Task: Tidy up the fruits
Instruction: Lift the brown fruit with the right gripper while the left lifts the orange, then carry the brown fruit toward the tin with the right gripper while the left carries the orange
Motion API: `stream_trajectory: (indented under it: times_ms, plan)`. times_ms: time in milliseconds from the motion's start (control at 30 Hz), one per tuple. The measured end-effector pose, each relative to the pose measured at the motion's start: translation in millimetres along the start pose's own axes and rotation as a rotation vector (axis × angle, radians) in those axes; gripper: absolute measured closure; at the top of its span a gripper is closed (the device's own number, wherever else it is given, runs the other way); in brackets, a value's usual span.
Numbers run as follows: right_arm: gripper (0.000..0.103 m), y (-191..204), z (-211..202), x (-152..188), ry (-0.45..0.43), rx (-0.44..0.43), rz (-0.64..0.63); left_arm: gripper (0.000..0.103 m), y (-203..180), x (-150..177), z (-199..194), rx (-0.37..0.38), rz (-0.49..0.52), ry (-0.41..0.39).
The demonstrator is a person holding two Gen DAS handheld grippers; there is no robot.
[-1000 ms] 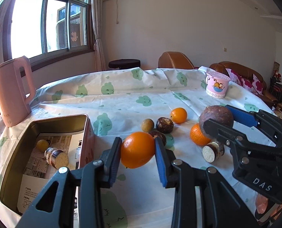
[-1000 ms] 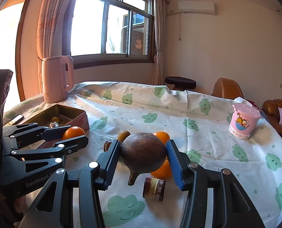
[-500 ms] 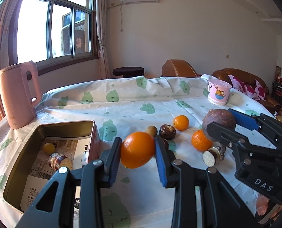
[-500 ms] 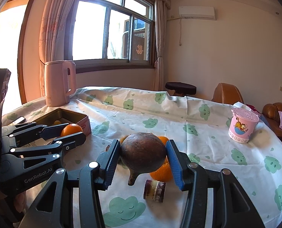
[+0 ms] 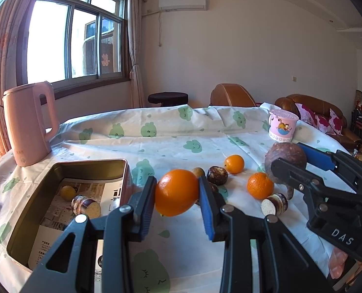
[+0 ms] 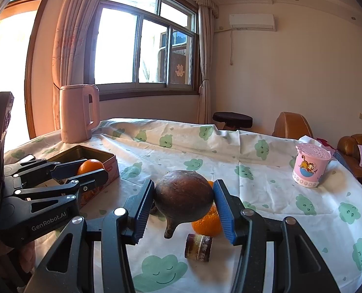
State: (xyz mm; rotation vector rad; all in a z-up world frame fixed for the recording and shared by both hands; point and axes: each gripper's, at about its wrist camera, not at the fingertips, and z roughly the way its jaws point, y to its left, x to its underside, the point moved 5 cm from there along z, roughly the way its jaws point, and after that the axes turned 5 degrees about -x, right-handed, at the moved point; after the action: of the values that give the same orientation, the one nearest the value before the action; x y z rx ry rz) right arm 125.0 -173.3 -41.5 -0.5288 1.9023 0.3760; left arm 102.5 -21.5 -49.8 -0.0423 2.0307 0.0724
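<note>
In the lower middle of the left wrist view, our left hand-held gripper (image 5: 176,196) is closed on a big orange (image 5: 176,192), which is lifted above the worktop (image 5: 171,144). In the lower middle of the right wrist view, our right hand-held gripper (image 6: 184,204) is closed on a brown round fruit (image 6: 183,196) with a short stem that points down, also lifted up. Just behind it on the cloth lie a cut piece of fruit (image 6: 198,247) and another orange (image 6: 206,223), partly hidden. In the left wrist view, a small orange (image 5: 234,163), a dark brown fruit (image 5: 217,175) and a small yellowish fruit (image 5: 197,171) lie close together in the middle of the frame. At the lower left of that view an open metal tin (image 5: 66,166) stands, and inside it we see a small yellow fruit (image 5: 68,192) and a cut piece (image 5: 85,205) on printed paper. Farther back, a pink kettle (image 5: 29,124) stands at the left and a pink cup (image 5: 282,127) at the right
</note>
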Motion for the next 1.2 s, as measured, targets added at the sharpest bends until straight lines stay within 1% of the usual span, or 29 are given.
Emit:
stream_trajectory:
  times_ms: [733,1000,1200]
  plan:
    - [0.051,-1,-11,-3,-0.059,-0.001,-0.004,0.067,5,-2,-8,-0.016,-0.018,-0.048]
    - [0.051,2,-19,-5,-0.098,-0.001,-0.021,0.067,5,-3,-16,-0.034,-0.013,-0.086]
    - [0.051,2,-20,-6,-0.111,0.001,-0.027,0.067,6,-3,-19,-0.042,-0.010,-0.104]
